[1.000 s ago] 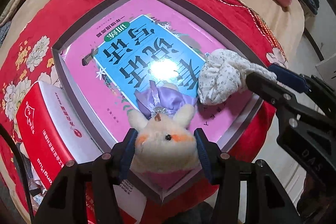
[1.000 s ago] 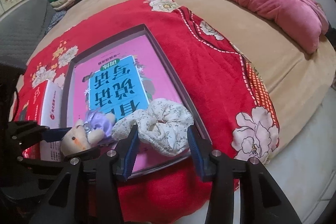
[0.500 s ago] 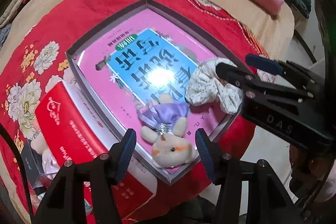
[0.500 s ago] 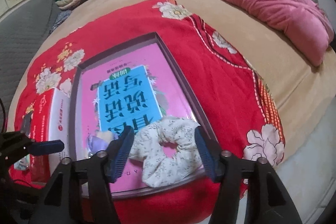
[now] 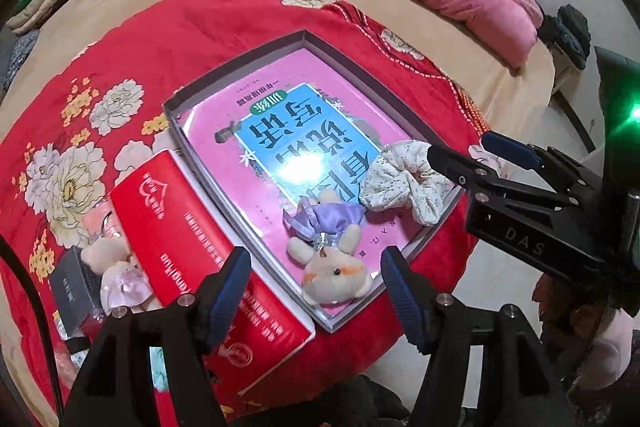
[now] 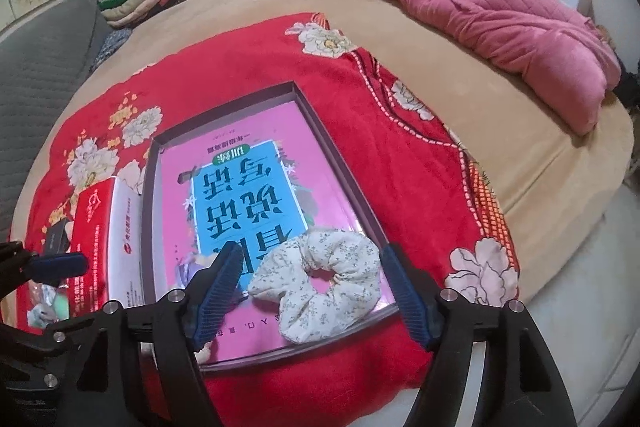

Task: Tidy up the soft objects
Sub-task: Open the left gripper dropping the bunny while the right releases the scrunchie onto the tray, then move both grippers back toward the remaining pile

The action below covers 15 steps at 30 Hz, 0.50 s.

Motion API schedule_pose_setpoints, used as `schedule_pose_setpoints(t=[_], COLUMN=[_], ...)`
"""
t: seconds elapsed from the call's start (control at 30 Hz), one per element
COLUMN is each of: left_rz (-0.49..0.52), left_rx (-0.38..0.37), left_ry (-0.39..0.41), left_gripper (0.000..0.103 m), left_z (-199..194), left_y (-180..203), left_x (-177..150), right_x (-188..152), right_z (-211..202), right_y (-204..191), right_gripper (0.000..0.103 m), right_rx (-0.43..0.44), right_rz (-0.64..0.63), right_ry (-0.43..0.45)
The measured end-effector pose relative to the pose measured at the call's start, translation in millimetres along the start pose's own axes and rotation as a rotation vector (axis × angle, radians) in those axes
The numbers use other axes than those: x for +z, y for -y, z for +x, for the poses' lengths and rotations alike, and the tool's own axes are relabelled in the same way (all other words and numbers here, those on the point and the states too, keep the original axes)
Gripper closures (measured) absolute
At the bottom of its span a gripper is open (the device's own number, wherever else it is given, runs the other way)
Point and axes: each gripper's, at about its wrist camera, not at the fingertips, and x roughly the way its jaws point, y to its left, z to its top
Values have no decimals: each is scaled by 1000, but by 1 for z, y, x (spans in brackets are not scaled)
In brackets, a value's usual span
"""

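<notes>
A small plush rabbit in a purple dress (image 5: 330,259) lies at the near end of a shallow grey tray (image 5: 256,53), on a pink and blue book. My left gripper (image 5: 316,291) hovers above the toy, jaws opening, nothing pressed between them. A floral white scrunchie (image 6: 320,279) lies in the tray's near right corner. My right gripper (image 6: 310,291) hangs over the scrunchie (image 5: 404,183), jaws opening and clear of it. The right gripper (image 5: 480,151) also shows at the right of the left wrist view.
A red box (image 5: 200,259) lies left of the tray on a red flowered blanket (image 6: 400,163). Beyond that box are another plush toy (image 5: 114,267) and a small dark box (image 5: 72,287). A pink quilt (image 6: 480,11) lies at the bed's far side. The bed edge is close on the right.
Both grippers let go and rose. The left released the plush rabbit, which now lies in the tray. The right opened off the scrunchie, which spread out flat in the tray corner.
</notes>
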Motion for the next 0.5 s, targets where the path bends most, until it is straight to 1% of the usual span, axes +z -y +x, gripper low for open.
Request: schedule_pose_setpoints(t=[0.1,0.27,0.5], left_rz=[-9,-26,-67], left_rx=[17,89,128], left_ry=[29,76,131], left_gripper=[36,35,35], left_z=[-13,-34,-65], left_y=[-5,-16,-37], left_x=[-6,-15,-29], right_x=[1,3,5], right_z=[-8,-25,-49], right_y=[-5,-23,-50], right_gripper=[29,28,28], right_rx=[-6,-13,-2], right_rz=[-1,-24,-48], right_ry=[17,48,96])
